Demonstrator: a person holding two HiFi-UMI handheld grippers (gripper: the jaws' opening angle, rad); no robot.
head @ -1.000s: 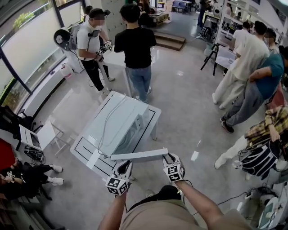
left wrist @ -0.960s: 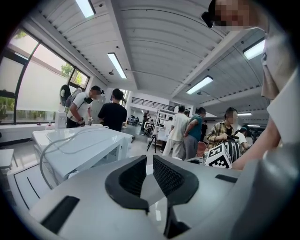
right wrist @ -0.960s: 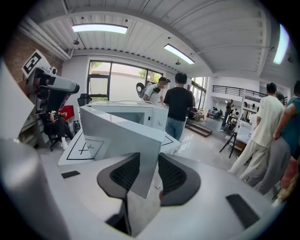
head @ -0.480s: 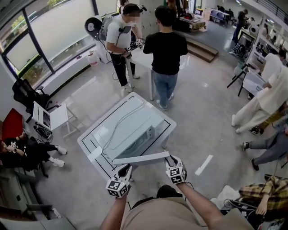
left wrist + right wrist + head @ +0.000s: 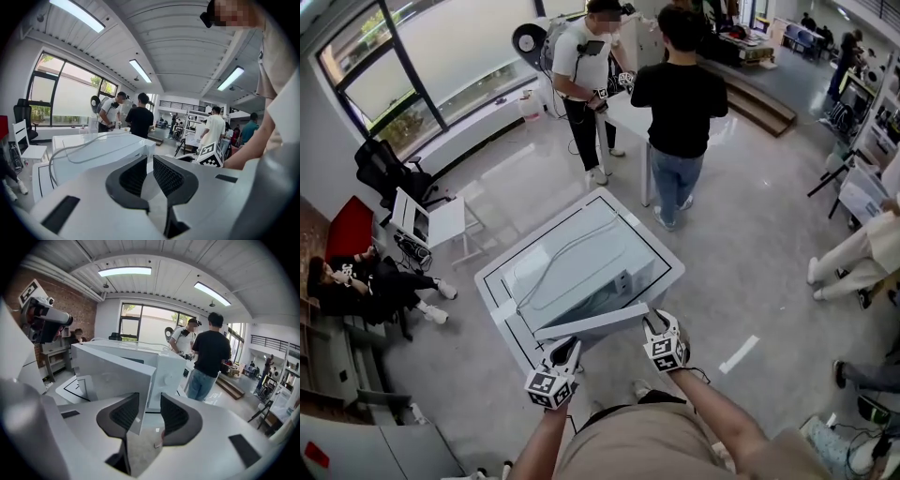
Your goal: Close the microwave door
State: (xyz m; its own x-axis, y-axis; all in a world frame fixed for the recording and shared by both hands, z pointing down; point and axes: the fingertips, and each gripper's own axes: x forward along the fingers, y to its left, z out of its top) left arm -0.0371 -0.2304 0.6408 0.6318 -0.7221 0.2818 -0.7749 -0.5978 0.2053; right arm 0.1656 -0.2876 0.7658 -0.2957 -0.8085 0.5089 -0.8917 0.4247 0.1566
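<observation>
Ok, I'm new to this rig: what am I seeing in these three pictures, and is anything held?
No robot here: a person carries two hand-held grippers. The head view looks down from a camera on their head; the other two cameras ride on the grippers, looking along the jaws. A white microwave stands on a white table, its door swung open. The right hand-held gripper has the door's free edge between its jaws, which have just been opening; a gap shows at one pad, so nothing is clamped. The left hand-held gripper sits near the door, jaws slightly apart, empty.
</observation>
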